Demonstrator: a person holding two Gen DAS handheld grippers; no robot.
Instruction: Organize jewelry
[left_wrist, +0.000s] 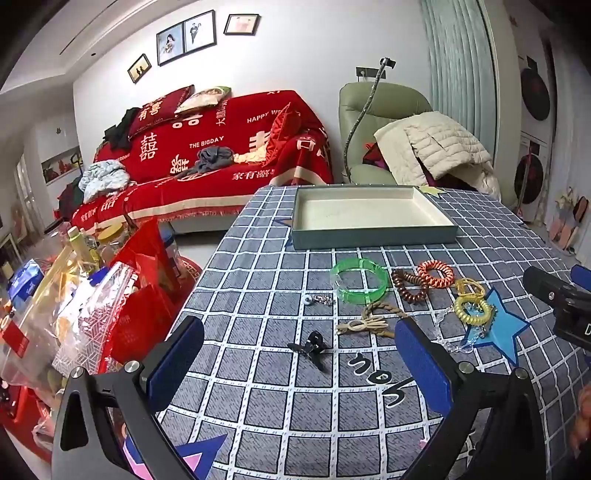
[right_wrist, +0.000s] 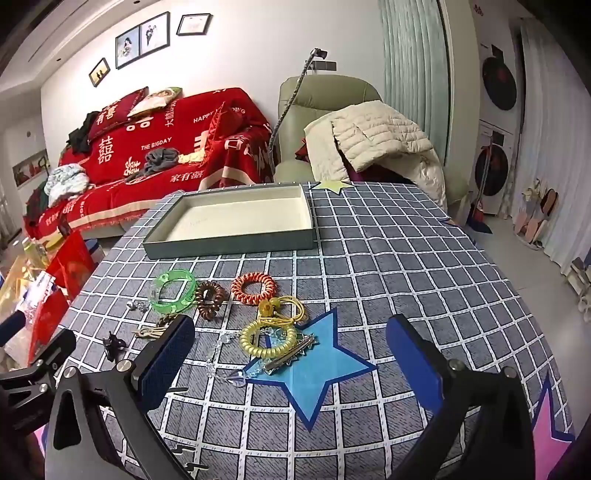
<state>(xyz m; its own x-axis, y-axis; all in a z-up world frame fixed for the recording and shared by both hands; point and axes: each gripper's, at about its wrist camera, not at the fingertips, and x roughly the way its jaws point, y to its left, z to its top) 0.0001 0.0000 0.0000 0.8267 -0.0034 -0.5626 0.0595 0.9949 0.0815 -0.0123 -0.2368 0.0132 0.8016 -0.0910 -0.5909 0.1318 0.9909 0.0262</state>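
Nearest to us, both tools hang over the checked tablecloth (right_wrist: 388, 266) with nothing in them: our left gripper (left_wrist: 299, 363) has its jaws spread wide, and our right gripper (right_wrist: 290, 363) is spread just as wide. Between the left jaws lies the small black hair claw (left_wrist: 312, 349), closest of all to that hand. Just ahead of the right gripper, on the blue star (right_wrist: 317, 369), sit the yellow coil tie (right_wrist: 266, 341) and a silver clip (right_wrist: 291, 354), whose long axis runs slantwise, low at our left to high at our right; we judge the right hand nearer to this cluster. A little further on lie the braided cord (left_wrist: 373, 317), the brown coil (right_wrist: 209, 295), the orange coil (right_wrist: 254, 287) and the green bangle (right_wrist: 173, 290), strung in a loose row across the cloth. Furthest stands the shallow tray (right_wrist: 229, 245), bare inside and well apart from the jewelry, straight ahead of the left hand and ahead-left of the right, so we expect every piece to travel forward into it.
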